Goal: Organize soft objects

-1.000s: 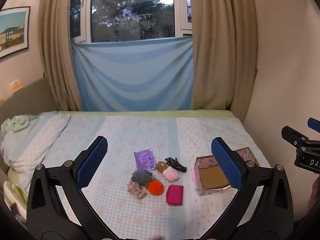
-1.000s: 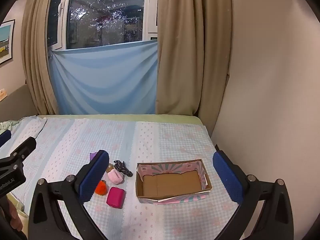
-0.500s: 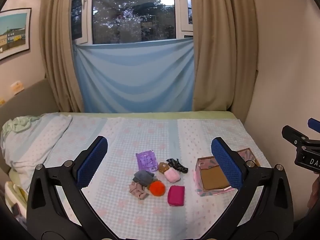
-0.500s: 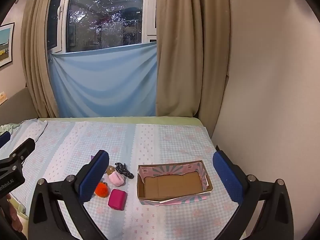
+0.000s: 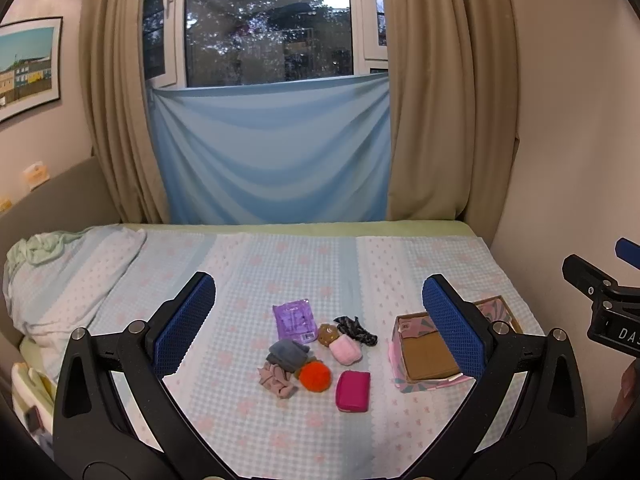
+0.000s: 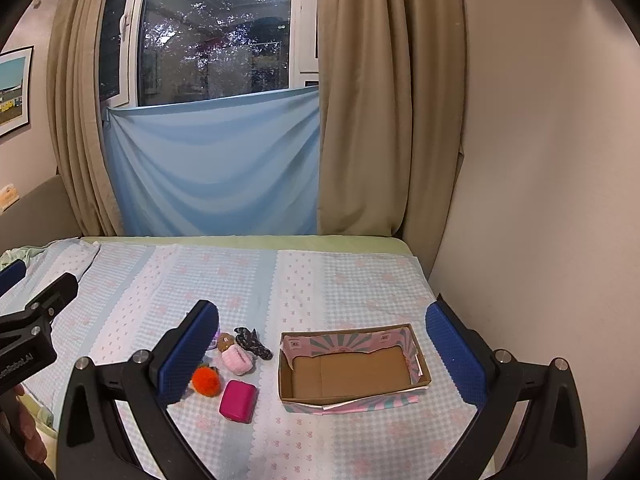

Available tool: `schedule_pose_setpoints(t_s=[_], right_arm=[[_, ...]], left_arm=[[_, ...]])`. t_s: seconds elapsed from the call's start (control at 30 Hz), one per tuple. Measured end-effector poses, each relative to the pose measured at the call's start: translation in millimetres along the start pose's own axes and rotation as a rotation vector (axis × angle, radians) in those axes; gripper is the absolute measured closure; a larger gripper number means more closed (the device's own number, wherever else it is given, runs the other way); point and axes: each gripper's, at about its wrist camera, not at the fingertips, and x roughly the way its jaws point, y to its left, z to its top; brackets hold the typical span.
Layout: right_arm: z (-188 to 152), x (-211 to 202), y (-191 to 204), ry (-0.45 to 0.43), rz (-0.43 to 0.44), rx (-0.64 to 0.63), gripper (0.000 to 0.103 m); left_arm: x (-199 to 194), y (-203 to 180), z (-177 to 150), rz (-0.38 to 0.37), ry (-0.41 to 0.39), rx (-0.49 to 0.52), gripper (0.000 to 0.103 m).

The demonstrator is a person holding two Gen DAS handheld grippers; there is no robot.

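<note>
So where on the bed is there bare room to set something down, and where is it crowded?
Bare bedspread runs from the item cluster and the cardboard box back to the blue cloth. A narrow strip separates the magenta pouch from the box. The box floor shows nothing in it. It is crowded around the orange pom-pom, grey sock and purple packet.

Two wrist fisheyes above the bed, facing the window

Left view looks from the left, down over the soft-item cluster (image 5: pixel 316 352); right view sits further right, nearer the cardboard box (image 6: pixel 352 368); both share cluster, box, bedspread (image 6: pixel 248 280) and blue window cloth (image 5: pixel 272 152).
</note>
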Motion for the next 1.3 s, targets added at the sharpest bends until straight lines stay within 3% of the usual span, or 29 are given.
schedule_pose_setpoints(t_s=[1.3], right_arm=[[3.0, -1.1, -0.2, 0.002, 0.018, 0.008, 0.000]], left_arm=[[5.3, 2.6, 2.5, -0.001, 0.024, -0.011, 0.000]])
